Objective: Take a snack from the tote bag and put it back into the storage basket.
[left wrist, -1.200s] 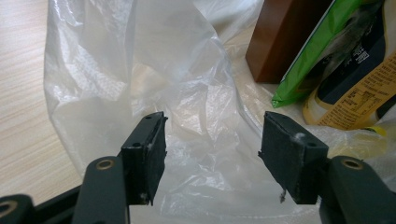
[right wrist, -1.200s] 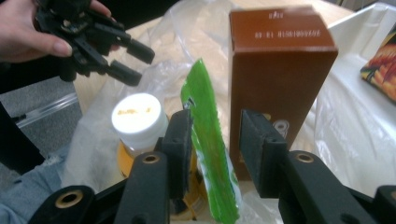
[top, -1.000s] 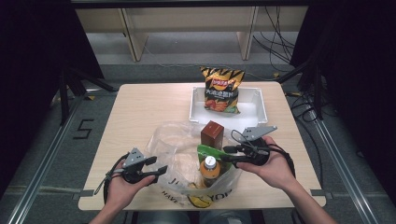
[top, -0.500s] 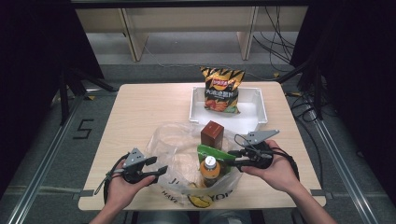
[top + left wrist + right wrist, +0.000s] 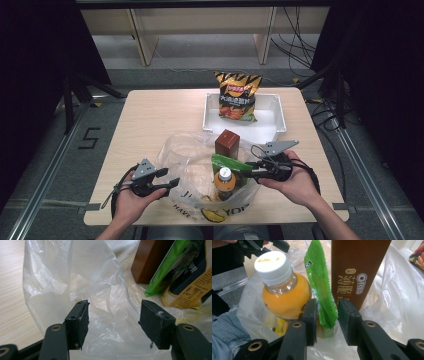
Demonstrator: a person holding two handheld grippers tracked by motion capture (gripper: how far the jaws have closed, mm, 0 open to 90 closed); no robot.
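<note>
Closing lately, the right claw (image 5: 325,312) brackets the green foil packet (image 5: 320,287), unclamped; left claw (image 5: 113,323) gapes beside the clear plastic bag (image 5: 75,277), ready to steady it.

Table (image 5: 150,120) is lit evenly from above while the room around goes near black, high view kinda soft, bag (image 5: 82,277) has mild glare, close-up jaws blurry
</note>
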